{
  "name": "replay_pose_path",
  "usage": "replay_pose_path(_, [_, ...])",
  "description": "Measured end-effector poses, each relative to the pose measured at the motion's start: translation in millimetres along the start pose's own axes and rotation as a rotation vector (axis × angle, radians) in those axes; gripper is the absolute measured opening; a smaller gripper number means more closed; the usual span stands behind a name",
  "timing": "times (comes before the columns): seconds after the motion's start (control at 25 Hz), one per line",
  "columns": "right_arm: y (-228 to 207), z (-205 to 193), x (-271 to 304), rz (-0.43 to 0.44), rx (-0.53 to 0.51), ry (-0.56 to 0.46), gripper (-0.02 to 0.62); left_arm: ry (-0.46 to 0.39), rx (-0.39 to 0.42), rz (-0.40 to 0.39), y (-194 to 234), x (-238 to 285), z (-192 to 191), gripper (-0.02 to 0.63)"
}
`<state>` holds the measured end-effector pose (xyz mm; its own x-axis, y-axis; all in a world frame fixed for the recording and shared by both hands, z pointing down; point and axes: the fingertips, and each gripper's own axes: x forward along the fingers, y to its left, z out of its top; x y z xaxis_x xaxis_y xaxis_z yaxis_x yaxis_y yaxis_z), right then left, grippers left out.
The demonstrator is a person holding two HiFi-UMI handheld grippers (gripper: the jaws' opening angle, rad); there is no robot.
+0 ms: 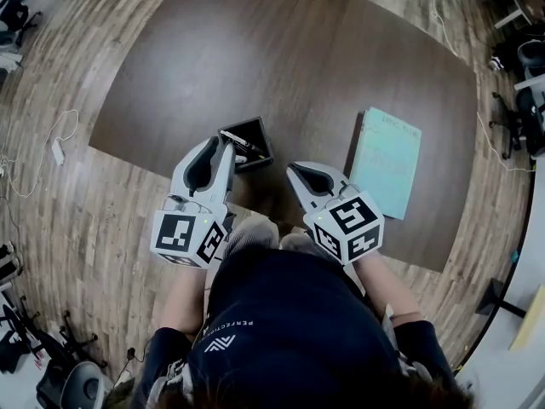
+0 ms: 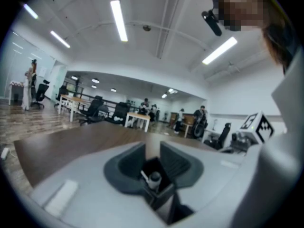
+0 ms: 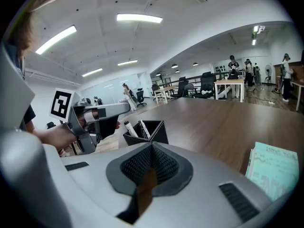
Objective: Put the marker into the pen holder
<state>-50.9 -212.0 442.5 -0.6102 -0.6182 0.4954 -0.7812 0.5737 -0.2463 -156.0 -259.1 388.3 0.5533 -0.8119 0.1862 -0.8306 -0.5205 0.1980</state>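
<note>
A black square pen holder (image 1: 261,127) stands near the front edge of the dark brown table (image 1: 298,58). Markers lean inside it, among them a white-and-black marker (image 1: 243,143). My left gripper (image 1: 225,144) hovers right at the holder's near left side. In the left gripper view its jaws (image 2: 153,152) stand a little apart and open, and through the gap I see a marker's cap (image 2: 154,177) down in the holder (image 2: 161,194). My right gripper (image 1: 295,171) is to the right of the holder, shut and empty (image 3: 152,146). From there the holder (image 3: 153,133) is ahead on the left.
A pale teal book (image 1: 387,160) lies on the table to the right, also in the right gripper view as the book (image 3: 273,170). Wood floor surrounds the table. Office chairs, desks and people stand far off in the room.
</note>
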Motion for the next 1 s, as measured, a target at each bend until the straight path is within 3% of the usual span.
replay_pose_path(0.48, [8.9,2.7,2.0,0.034,-0.035,-0.008,0.002,-0.015,-0.011,0.070,10.1,-29.4,-1.6,0.072])
replay_pose_path(1.0, [17.3,9.9,-0.6,0.046,-0.065,-0.023,0.002,-0.015,-0.077,0.135,20.3,-58.5,-12.5,0.035])
